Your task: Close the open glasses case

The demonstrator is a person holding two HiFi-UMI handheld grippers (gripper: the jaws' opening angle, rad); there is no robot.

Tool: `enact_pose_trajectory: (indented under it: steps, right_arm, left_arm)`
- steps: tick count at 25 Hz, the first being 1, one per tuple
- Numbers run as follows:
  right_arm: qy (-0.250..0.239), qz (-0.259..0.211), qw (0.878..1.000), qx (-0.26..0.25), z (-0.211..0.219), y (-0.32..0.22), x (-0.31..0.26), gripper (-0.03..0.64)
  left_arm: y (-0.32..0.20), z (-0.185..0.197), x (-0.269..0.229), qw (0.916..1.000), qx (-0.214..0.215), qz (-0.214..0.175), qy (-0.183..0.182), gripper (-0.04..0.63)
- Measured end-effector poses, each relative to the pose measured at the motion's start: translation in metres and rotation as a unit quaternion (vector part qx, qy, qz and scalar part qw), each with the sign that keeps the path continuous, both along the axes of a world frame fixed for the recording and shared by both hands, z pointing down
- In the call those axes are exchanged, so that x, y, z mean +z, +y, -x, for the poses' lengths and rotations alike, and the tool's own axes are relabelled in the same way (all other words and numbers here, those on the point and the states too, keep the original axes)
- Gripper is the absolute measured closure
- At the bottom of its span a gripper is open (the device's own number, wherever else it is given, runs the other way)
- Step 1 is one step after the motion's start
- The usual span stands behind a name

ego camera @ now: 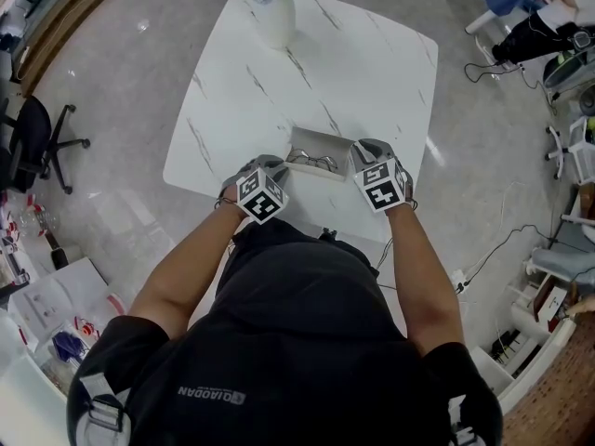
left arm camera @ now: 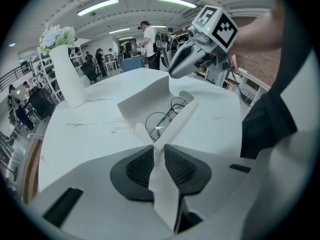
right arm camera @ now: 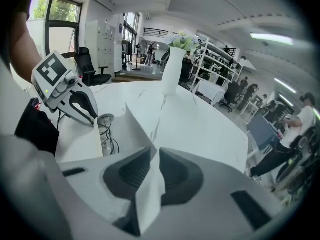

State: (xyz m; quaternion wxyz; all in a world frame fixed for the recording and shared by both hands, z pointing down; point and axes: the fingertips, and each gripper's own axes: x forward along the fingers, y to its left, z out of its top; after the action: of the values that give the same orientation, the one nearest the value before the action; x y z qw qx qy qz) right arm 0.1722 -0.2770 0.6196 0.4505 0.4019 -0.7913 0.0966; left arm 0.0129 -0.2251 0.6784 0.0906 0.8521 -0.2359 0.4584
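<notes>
The open glasses case [ego camera: 321, 141] lay on the white marble table [ego camera: 372, 72], close to its near edge and directly between the 2 grippers. A pair of thin-rimmed glasses [ego camera: 314, 163] rested inside it. The left gripper [left arm camera: 159, 160] had its jaws pinched together on a thin white end flap [left arm camera: 176, 121] of the case. The right gripper [right arm camera: 152, 170] had its jaws pinched together on a white flap at the opposite end. A vase [ego camera: 274, 17] of flowers stood well apart at the far edge and posed no obstruction. 4 faults were judged possible from this state. 1: each flap was thin and smooth, so either one could slide out from between the ribbed pads if it was pulled faster than the panels folded. 2: if the 2 grippers moved unevenly, the case would likely twist and the panels would fail to meet. 3: a lens or temple of the glasses lying high could be trapped under a closing panel. 4: any pull toward the person could drag the light case off the near edge.
</notes>
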Motion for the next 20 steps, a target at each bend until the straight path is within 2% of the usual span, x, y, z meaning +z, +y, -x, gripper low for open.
enact_pose_trajectory:
  steps: [15, 20]
  right_arm:
    - [0.013, 0.004, 1.0, -0.015, 0.0041, -0.0052, 0.0057, 0.561]
    - [0.02, 0.001, 1.0, -0.023, 0.0061, -0.004, 0.0038, 0.589]
  left_arm:
    - [-0.0007, -0.0003, 0.0029, 1.0, -0.006, 0.008, 0.001, 0.522]
    - [-0.0002, -0.0008, 0.004, 1.0, -0.006, 0.007, 0.001, 0.523]
